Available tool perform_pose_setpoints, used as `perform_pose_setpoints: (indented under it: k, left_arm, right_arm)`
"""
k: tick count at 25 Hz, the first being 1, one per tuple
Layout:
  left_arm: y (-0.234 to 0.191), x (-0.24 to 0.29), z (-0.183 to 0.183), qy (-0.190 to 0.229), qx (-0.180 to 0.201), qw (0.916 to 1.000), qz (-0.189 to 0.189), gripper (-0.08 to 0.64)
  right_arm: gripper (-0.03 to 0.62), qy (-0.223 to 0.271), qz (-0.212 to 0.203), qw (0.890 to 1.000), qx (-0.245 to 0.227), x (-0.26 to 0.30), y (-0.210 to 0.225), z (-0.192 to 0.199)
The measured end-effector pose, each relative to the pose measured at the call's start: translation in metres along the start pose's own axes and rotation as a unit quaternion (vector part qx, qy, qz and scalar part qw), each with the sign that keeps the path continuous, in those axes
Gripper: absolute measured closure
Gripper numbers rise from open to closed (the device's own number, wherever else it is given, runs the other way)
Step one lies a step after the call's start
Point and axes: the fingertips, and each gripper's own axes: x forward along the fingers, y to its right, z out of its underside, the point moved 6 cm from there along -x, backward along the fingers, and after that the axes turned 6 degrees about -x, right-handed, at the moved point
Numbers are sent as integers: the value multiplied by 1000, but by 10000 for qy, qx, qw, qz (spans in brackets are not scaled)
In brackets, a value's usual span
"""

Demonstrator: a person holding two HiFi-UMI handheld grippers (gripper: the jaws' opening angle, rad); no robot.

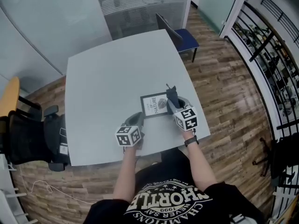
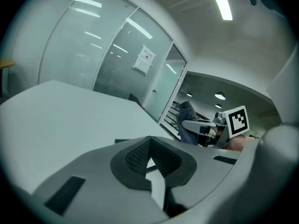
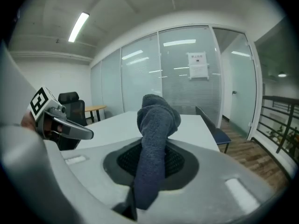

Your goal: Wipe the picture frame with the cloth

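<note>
Lower centre of the head view, the picture frame (image 1: 155, 105) lies flat on the table (image 1: 107, 73). The right gripper (image 1: 176, 104) pinches the cloth (image 1: 171, 95) (soft, floppy); the left gripper (image 1: 135, 123) is closed, empty. Frame looks light, probably slides, so pin an edge.

One table (image 1: 107, 78), one picture frame (image 1: 154, 105), one cloth (image 1: 172, 96), two chairs (image 1: 187, 38) (image 1: 32, 139).
</note>
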Motion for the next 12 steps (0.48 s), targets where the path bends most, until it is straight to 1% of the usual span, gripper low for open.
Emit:
perform_pose_setpoints:
  k: [3, 5, 7, 9, 12]
  left_arm:
    - [27, -17, -27, 385, 452, 9982, 114, 563]
    - [45, -31, -42, 641, 721, 9952, 161, 563]
    - [63, -46, -52, 869, 984, 9912, 166, 563]
    - [79, -63, -57, 1084, 1323, 9852, 63, 563]
    - [99, -91, -66, 1418, 1812, 9728, -253, 563]
  right_arm:
    - [525, 651, 138, 9974, 283, -38, -11, -31]
    - [523, 1076, 293, 9936, 189, -64, -20, -49]
    - [523, 1311, 444, 9904, -20, -88, -30, -63]
    - [523, 1450, 572, 9877, -96, -109, -41, -74]
    - [525, 1641, 820, 9830, -36, -137, -54, -89]
